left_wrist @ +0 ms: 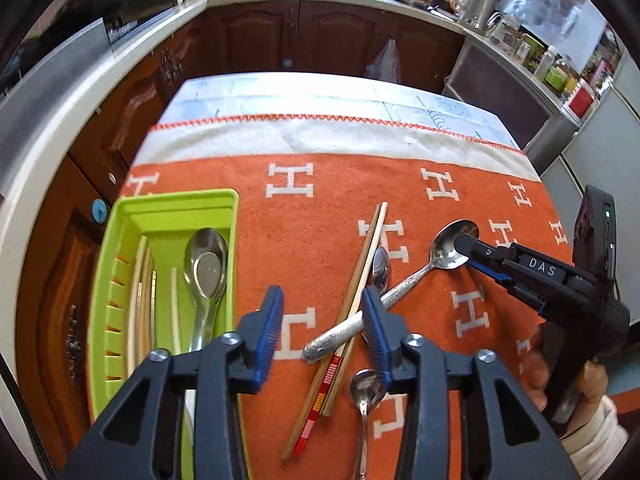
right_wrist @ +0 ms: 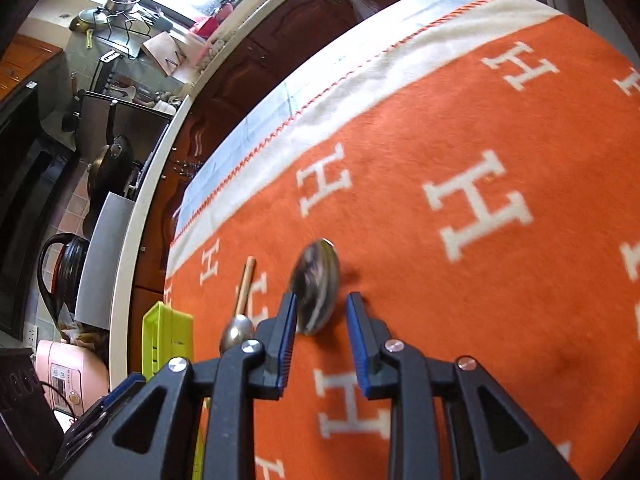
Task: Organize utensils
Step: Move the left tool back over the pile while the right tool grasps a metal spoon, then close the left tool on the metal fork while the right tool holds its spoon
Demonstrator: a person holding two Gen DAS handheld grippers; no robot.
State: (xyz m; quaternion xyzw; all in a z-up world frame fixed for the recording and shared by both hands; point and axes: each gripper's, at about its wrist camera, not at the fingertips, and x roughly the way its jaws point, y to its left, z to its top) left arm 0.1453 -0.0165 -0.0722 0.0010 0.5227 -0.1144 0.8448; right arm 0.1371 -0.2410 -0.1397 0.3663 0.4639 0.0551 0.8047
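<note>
I am seeing my right tool [right_wrist: 320,316] standing partly open around a spoon's bowl [right_wrist: 316,286] on the orange-blanketed desk [left_wrist: 224,168], my left tool [left_wrist: 323,312] hovering half open, empty, over crossed chopsticks [left_wrist: 362,264], green tray [left_wrist: 120,220] lying at left

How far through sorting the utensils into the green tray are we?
Partly done. The green plastic tray already holds a large steel spoon and pale chopsticks. Nothing is gripped: the right gripper has open jaws at the bowl of the textured-handled spoon, and the left gripper is open over the pile. Still left on the orange blanket: that spoon, two smaller spoons and wooden chopsticks.
</note>
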